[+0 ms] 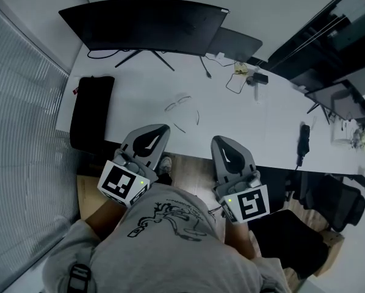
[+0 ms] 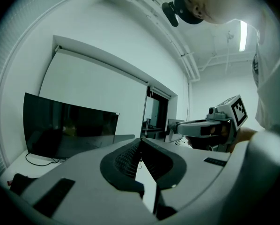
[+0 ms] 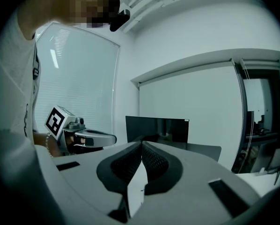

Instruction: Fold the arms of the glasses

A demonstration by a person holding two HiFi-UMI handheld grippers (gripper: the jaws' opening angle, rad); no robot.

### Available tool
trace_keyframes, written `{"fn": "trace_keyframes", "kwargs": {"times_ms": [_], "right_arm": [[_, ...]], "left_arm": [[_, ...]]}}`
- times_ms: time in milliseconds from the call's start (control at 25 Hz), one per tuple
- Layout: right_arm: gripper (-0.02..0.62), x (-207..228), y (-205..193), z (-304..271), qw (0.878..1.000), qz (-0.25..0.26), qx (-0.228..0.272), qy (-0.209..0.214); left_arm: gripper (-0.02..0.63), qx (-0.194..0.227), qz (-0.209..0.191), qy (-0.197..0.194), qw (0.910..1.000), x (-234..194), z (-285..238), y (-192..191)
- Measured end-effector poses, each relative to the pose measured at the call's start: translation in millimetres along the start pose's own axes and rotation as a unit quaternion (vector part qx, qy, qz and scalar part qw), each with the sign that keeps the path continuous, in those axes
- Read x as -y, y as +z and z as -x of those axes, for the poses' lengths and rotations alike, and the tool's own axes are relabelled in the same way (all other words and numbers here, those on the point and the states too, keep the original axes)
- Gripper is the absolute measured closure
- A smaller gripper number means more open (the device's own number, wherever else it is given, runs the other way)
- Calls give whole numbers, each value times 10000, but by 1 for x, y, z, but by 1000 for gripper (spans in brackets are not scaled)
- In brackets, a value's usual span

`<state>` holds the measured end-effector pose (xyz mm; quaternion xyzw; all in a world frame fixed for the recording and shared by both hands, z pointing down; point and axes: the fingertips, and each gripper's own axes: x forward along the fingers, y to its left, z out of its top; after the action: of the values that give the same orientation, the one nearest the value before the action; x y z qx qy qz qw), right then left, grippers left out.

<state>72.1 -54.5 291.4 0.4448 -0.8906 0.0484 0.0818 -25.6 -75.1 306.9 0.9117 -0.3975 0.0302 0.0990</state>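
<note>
The glasses lie on the white desk with thin clear frames and both arms spread toward me. My left gripper hangs at the desk's near edge, just short and left of the glasses, jaws shut and empty. The right gripper is level with it at the near edge, right of the glasses, also shut with nothing held. In the left gripper view the left gripper points level over the desk and the glasses are hidden. The right gripper in its own view likewise shows only closed pads.
A curved black monitor stands at the back of the desk, a laptop beside it. A black pad lies at the left. Cables and small items sit back right, and a black device lies near the right edge. A chair stands lower right.
</note>
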Motion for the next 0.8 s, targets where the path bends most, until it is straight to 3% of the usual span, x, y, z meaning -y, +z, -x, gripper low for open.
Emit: {"fn": "trace_keyframes", "kwargs": {"times_ms": [360, 800], "right_arm": [[586, 14, -10, -47, 9997, -71, -157, -159], [582, 30, -36, -67, 9994, -22, -294, -157]], "left_arm": [[584, -249, -9, -22, 9997, -53, -23, -17], [583, -558, -174, 97, 9982, -77, -44, -55]]}}
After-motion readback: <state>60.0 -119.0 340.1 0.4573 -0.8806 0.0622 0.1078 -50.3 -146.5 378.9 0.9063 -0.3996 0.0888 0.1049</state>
